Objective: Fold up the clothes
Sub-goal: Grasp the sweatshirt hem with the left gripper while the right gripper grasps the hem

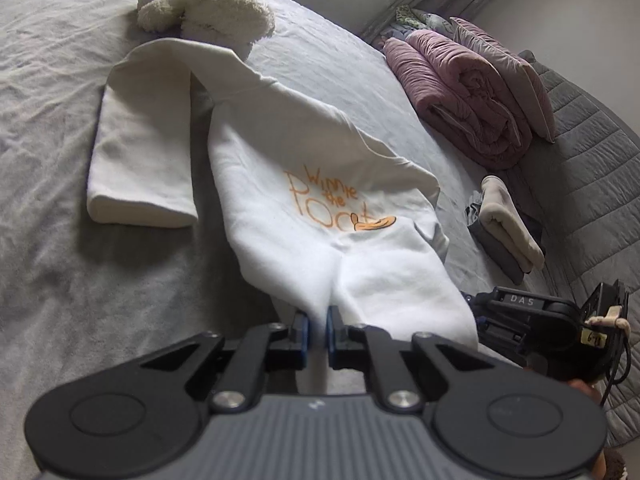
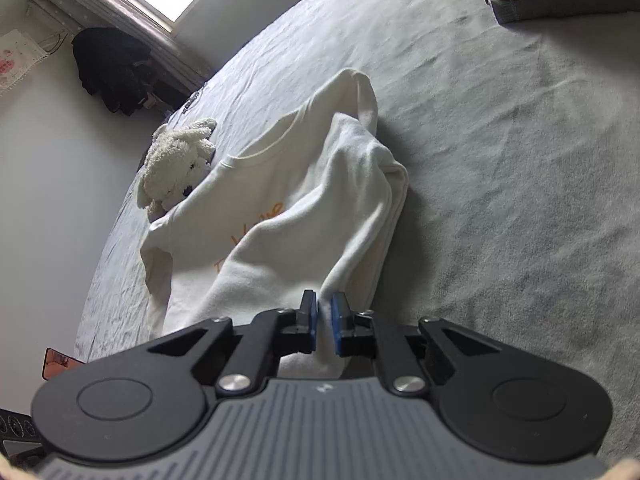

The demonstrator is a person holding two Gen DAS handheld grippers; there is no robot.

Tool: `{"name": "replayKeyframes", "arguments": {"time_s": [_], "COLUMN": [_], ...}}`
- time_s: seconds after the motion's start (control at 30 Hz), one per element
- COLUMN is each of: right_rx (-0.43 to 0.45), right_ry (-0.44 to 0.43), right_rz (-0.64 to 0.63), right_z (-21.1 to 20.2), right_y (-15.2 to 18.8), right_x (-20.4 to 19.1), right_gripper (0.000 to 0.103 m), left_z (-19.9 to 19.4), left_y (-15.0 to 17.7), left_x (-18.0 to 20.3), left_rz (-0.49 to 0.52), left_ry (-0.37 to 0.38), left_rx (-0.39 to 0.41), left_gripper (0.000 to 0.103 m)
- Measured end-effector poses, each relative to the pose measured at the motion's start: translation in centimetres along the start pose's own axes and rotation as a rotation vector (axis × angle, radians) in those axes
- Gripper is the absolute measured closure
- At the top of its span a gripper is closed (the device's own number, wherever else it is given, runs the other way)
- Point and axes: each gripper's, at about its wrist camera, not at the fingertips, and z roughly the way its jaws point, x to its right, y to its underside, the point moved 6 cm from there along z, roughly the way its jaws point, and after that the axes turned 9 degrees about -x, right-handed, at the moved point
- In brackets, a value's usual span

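Observation:
A white sweatshirt with orange lettering lies on the grey bedspread, one sleeve spread to the left. My left gripper is shut on the sweatshirt's near hem, the cloth pinched between its blue pads and lifted off the bed. In the right wrist view the same sweatshirt is bunched into folds, and my right gripper is shut on another part of its near edge. The right gripper's black body shows at the lower right of the left wrist view, close beside the hem.
A cream plush toy lies beyond the sweatshirt's collar. A rolled pink quilt and a stack of folded clothes sit on the right of the bed. Dark clothing hangs under a window.

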Motion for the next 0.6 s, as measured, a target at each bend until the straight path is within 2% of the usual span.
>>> {"name": "replayKeyframes", "arguments": {"time_s": [0.17, 0.27, 0.3, 0.43, 0.5, 0.6], "right_rx": [0.073, 0.092, 0.089, 0.012, -0.039, -0.093], "right_ry": [-0.069, -0.026, -0.003, 0.170, 0.179, 0.122], "right_rz": [-0.087, -0.104, -0.101, -0.053, -0.016, 0.021], "right_z": [-1.9, -2.0, -1.9, 0.1, 1.2, 2.3], "right_y": [-0.7, -0.9, -0.9, -0.5, 0.2, 1.1], "right_x": [-2.5, -2.4, -2.0, 0.6, 1.6, 2.0], "right_gripper": [0.097, 0.088, 0.088, 0.086, 0.086, 0.083], "left_z": [-2.7, -2.9, -2.7, -2.2, -1.8, -1.6], "left_y": [-1.3, -1.7, -1.8, -1.8, -1.7, -1.7], "left_x": [-1.4, -3.2, -3.7, -4.6, -4.8, -5.1], "left_rz": [0.029, -0.002, -0.004, 0.023, 0.028, 0.013], "left_ry": [-0.080, -0.137, -0.166, -0.241, -0.246, -0.243], "left_rx": [0.096, 0.097, 0.093, 0.078, 0.058, 0.045], "left_gripper": [0.095, 0.095, 0.095, 0.095, 0.094, 0.090]}}
